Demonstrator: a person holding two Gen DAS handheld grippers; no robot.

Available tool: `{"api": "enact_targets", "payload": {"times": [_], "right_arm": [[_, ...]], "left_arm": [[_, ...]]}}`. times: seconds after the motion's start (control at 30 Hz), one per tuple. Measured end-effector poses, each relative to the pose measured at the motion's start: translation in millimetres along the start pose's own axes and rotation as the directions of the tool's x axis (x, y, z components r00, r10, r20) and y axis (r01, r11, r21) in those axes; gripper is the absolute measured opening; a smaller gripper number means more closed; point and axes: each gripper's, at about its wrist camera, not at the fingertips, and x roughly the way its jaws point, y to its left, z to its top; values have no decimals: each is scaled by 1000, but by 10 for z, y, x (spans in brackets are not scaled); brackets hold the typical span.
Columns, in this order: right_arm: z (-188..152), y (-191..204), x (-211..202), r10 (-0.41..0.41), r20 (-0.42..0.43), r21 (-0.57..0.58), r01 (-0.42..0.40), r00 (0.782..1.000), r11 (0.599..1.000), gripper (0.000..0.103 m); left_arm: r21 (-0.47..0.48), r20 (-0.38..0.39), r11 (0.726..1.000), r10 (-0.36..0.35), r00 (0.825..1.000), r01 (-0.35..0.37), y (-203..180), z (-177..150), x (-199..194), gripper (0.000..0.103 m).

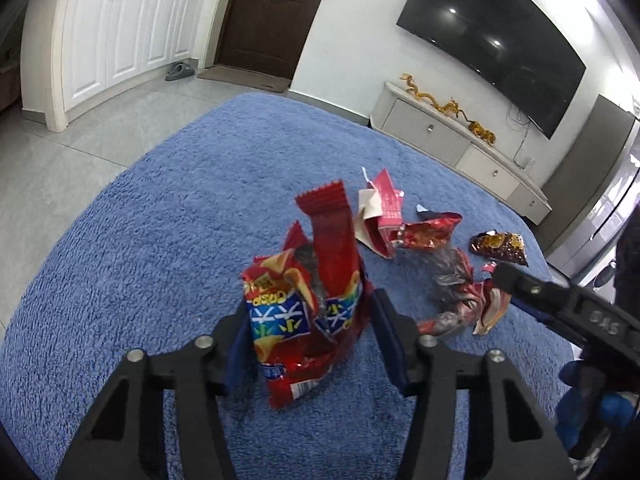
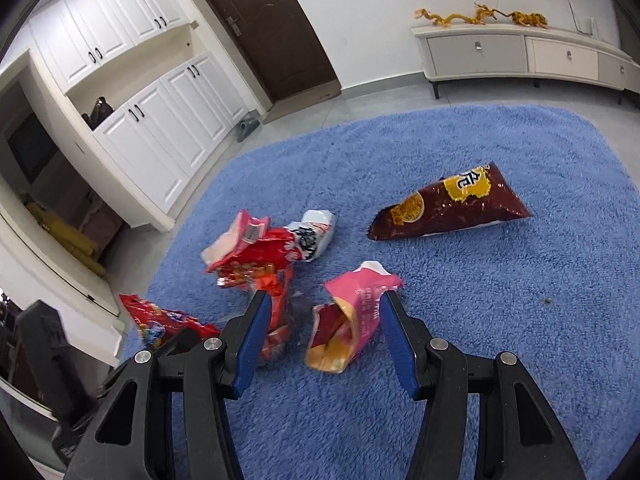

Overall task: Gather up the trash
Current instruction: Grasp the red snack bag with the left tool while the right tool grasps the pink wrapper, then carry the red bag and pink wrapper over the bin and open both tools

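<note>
— Pinching a red crinkled foil snack bag (image 1: 304,312) upright, the left gripper (image 1: 310,304) has a pad against each side of it, the jaws about half closed. And the other one?

— The right gripper (image 2: 326,296) hangs roughly half open, gripping nothing. A torn pink-and-yellow wrapper (image 2: 356,316) lies on the floor between its blue pads; the right-hand fingertip is at the wrapper's edge, and the left-hand pad is clear of it.

— What else is down there?

— A crumpled red-and-white wrapper (image 2: 268,252) sits just ahead of the left-hand finger, and a dark maroon foil bag with a yellow label (image 2: 452,208) lies further off, well apart.

— The setting?

— A shaggy blue carpet (image 2: 520,320) on a grey tiled floor (image 1: 80,128). White panelled cabinets (image 1: 120,40) and a dark brown door (image 1: 272,12) stand behind, a black television (image 1: 500,48) hangs over a low white sideboard (image 2: 480,52) (golden dragon figures (image 2: 480,16) along its top).

— The held bag itself?

— Torn open at the top, silver lining showing, a blue band across its front.
</note>
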Motion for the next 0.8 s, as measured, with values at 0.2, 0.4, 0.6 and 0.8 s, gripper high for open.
{"api": "enact_targets", "payload": {"times": [0.2,0.4,0.6,0.8], "right_arm": [[-78,-67,153,-32,-20,-5,32,999,999,40],[-118,-95,20,0,21,-10,0,1000,1000,35],[-199,-128,-279,15,69,-21,-14,998,1000,33],[-304,-258,-613,14,128,3,-14,992,1000,33]], "left_arm": [[14,19,1000,-3,1000,2,-29,-30,-58,41],[48,46,999,17,999,-20,-69,-37,-170,32],[45,75,999,20,997,-23,-180,-66,-414,26],[130,124,991,-36,992,20,-537,-101,-728,21]]}}
